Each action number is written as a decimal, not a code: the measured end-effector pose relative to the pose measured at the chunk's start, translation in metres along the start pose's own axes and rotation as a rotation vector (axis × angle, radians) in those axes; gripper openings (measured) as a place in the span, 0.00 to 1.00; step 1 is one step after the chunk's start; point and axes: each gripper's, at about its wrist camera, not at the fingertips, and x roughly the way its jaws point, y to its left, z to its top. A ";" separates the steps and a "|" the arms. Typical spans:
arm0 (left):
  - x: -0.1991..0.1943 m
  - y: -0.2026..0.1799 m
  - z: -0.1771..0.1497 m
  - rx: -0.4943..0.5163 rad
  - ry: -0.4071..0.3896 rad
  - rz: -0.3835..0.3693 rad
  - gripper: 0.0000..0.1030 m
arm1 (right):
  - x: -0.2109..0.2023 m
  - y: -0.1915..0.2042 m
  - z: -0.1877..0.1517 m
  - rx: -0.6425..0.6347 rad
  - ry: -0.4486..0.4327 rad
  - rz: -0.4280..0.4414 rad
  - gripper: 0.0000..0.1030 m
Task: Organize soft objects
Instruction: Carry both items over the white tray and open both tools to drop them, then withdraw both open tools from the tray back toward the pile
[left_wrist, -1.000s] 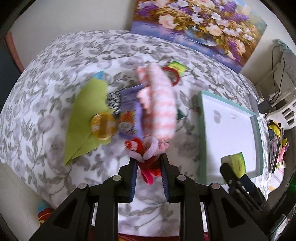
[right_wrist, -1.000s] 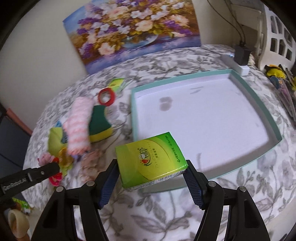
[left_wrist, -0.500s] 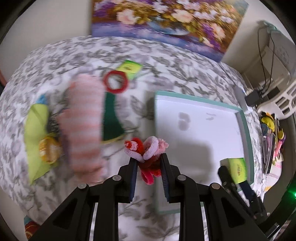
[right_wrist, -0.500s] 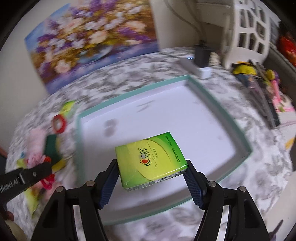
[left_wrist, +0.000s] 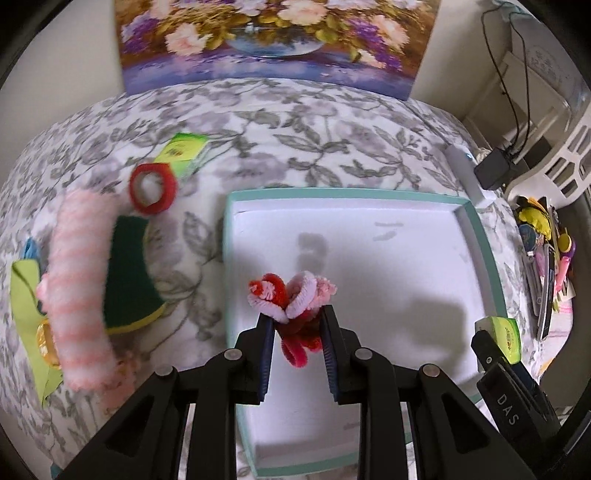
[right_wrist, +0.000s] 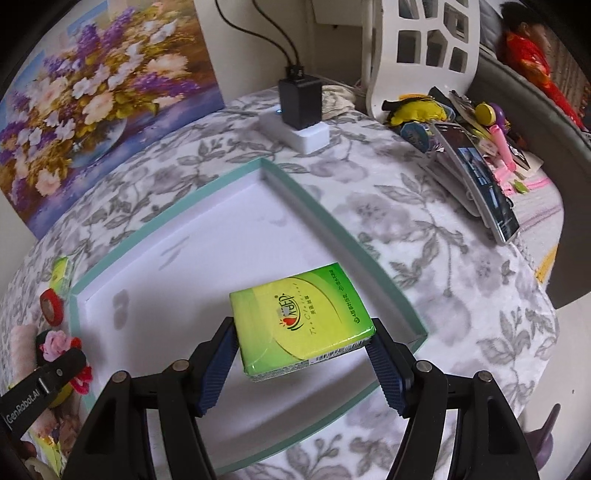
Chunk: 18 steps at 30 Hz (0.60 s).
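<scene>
My left gripper (left_wrist: 297, 325) is shut on a bunch of red and pink pipe-cleaner flowers (left_wrist: 291, 295), held over the left part of the white tray with a teal rim (left_wrist: 345, 192). My right gripper (right_wrist: 303, 354) is shut on a green tissue pack (right_wrist: 301, 321), held above the tray's (right_wrist: 173, 218) near right part. The right gripper also shows at the right edge of the left wrist view (left_wrist: 495, 339). On the floral cloth left of the tray lie a pink striped fuzzy sock (left_wrist: 79, 291), a green sponge (left_wrist: 127, 277), a red hair tie (left_wrist: 153, 188) and a second green tissue pack (left_wrist: 183, 151).
A flower painting (left_wrist: 273, 44) leans against the wall behind the table. A white power strip with a black charger (right_wrist: 299, 110) lies behind the tray. Toys and booklets (right_wrist: 469, 147) lie at the right edge. A yellow-green cloth (left_wrist: 27, 306) with a yellow disc lies far left.
Both grippers have moved right, from over the cloth to over the tray, each still holding its object. The sock and sponge pile now lies to the left.
</scene>
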 end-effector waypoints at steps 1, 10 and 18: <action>0.001 -0.002 0.000 0.005 0.002 -0.005 0.25 | 0.001 -0.001 0.002 0.000 0.000 -0.003 0.70; -0.006 -0.002 0.004 0.007 -0.024 0.004 0.70 | -0.006 0.000 0.006 -0.032 -0.014 0.009 0.93; -0.004 0.016 0.007 -0.043 -0.010 0.048 0.86 | -0.007 0.005 0.003 -0.061 -0.011 0.014 1.00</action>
